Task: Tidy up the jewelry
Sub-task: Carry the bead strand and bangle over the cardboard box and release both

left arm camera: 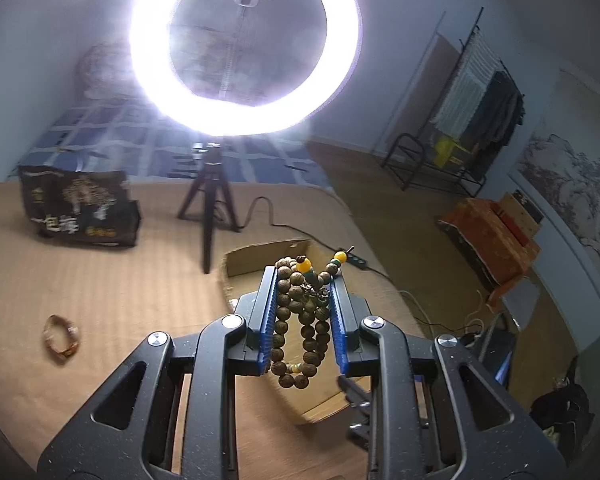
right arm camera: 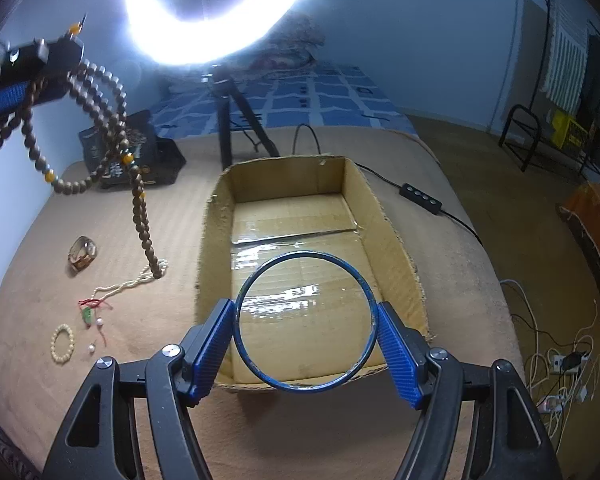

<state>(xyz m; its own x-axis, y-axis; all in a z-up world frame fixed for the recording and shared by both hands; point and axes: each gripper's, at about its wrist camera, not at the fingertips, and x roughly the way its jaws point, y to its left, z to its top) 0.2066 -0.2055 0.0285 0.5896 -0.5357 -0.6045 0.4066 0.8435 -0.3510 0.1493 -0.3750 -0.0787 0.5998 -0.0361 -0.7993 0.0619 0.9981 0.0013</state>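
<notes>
On the left of the tan mat, small pieces lay loose: a cream bead bracelet, a red cord with a green pendant, a thin pearl strand and an amber bangle. These looked light and easily scattered.

Above them, the left tool was clamped on a long string of brown wooden beads, bunched between its blue pads. The string was limp. Several loops hung free, and the lowest reached down to the pearl strand, so it would likely swing and snag if carried low. A bunched grip near its yellow beads seemed sound.

In the middle sat an open cardboard box, empty, with raw, ragged rims and a glossy taped floor. The right tool held a stiff blue ring bangle across its width, pads pressing on opposite sides, poised over the near rim. It looked rigid, thin and smooth, so it could slip.

Behind the box stood a lamp tripod and a cable; the space above the box was open.
</notes>
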